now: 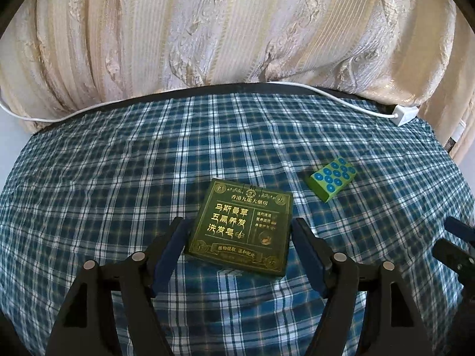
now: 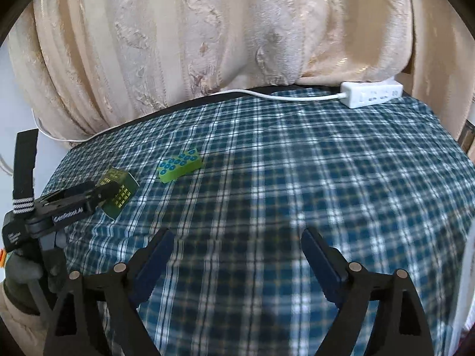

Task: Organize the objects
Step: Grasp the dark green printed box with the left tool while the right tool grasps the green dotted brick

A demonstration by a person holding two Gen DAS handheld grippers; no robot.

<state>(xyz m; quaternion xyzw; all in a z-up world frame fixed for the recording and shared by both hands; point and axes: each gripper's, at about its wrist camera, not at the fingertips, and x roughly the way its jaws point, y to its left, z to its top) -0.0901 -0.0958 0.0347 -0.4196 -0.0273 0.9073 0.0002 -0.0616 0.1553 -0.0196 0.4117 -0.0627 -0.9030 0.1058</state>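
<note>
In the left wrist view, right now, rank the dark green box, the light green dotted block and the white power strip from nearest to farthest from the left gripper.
1. Dark green box: between the left gripper's open jaws.
2. Light green dotted block: beyond, to the right.
3. White power strip: far right table edge, by the curtain.

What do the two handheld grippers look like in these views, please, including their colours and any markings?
Both the left gripper and the right gripper have black angular plastic frames with round silver pivot pins and dark blue pads on the fingers. In the right wrist view, the left gripper's body carries white lettering and a black strap with white stripes.
</note>
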